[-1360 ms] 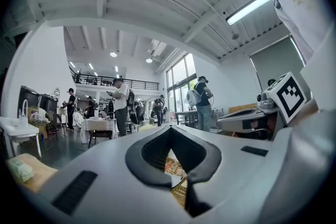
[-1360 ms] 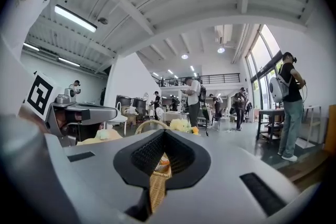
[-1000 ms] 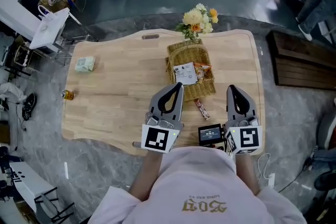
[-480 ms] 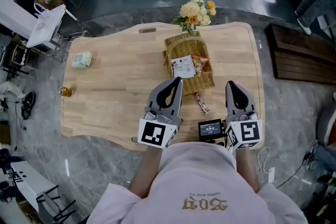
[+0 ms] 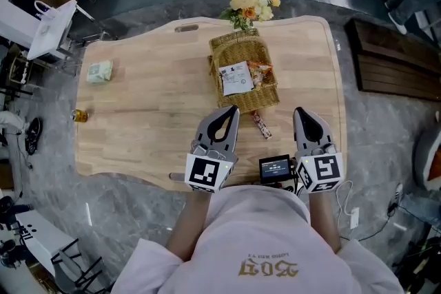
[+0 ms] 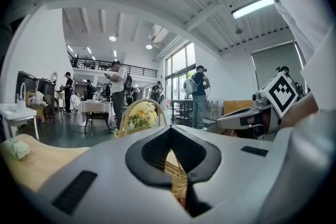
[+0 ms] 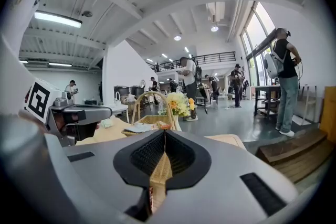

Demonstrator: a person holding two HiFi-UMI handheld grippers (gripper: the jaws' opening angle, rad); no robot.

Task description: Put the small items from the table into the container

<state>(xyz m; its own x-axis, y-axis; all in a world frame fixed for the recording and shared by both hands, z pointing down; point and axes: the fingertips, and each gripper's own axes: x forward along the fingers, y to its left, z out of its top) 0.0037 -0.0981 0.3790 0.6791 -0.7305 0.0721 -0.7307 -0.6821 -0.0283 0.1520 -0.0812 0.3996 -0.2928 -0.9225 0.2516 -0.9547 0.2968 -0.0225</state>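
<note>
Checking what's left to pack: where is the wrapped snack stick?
Head view: the snack stick lies on the table, right of centre, just outside the wicker basket, at its near edge.

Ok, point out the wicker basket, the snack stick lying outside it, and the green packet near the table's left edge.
wicker basket [image 5: 238, 50], head view, bare wicker at its far end.
snack stick [image 5: 260, 124], head view, middle of the wrapper.
green packet [image 5: 100, 71], head view, its centre.
</note>
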